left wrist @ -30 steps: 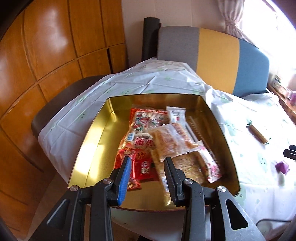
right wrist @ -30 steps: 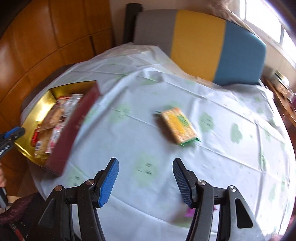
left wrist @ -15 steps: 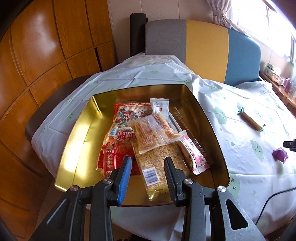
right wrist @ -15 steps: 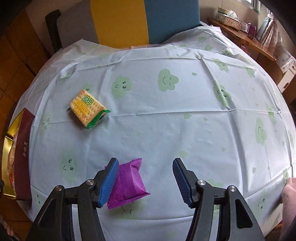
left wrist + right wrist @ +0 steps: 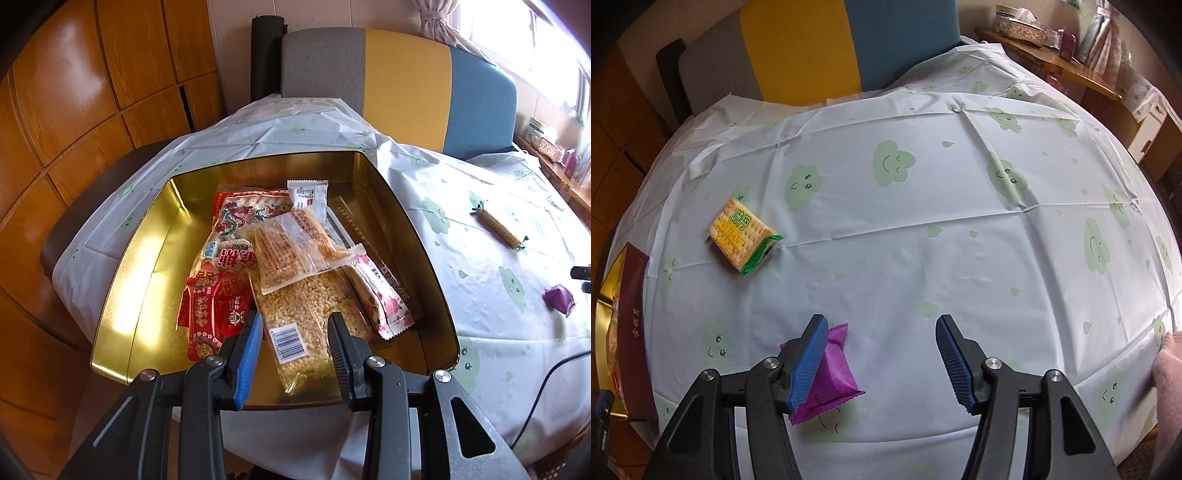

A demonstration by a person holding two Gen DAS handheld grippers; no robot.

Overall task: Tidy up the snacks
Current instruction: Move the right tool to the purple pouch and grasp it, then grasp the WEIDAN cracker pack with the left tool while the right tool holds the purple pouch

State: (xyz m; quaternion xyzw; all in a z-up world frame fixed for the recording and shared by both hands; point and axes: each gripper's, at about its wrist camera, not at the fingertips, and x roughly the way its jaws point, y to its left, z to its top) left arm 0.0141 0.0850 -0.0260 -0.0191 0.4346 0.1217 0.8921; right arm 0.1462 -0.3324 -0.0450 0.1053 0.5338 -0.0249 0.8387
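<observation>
On the cloud-print tablecloth [image 5: 923, 258], near its front edge, lies the purple packet [image 5: 827, 373]; it sits under and just inside the left finger [image 5: 809, 358] of the right gripper [image 5: 881, 360], off centre in the gap; its long axis runs roughly along the fingers, tilted slightly; jaws spread, nothing pinched. Judgement: a small shift toward that side would centre the packet before closing; the right hand is plainly the nearer. Left gripper [image 5: 295, 347] hovers over the gold tin [image 5: 147, 280], jaws partly apart, holding nothing. Count: one purple packet; one yellow cracker pack [image 5: 742, 236] loose on the cloth, well apart; one tin; about seven packets in it, overlapping, exact number uncertain.
</observation>
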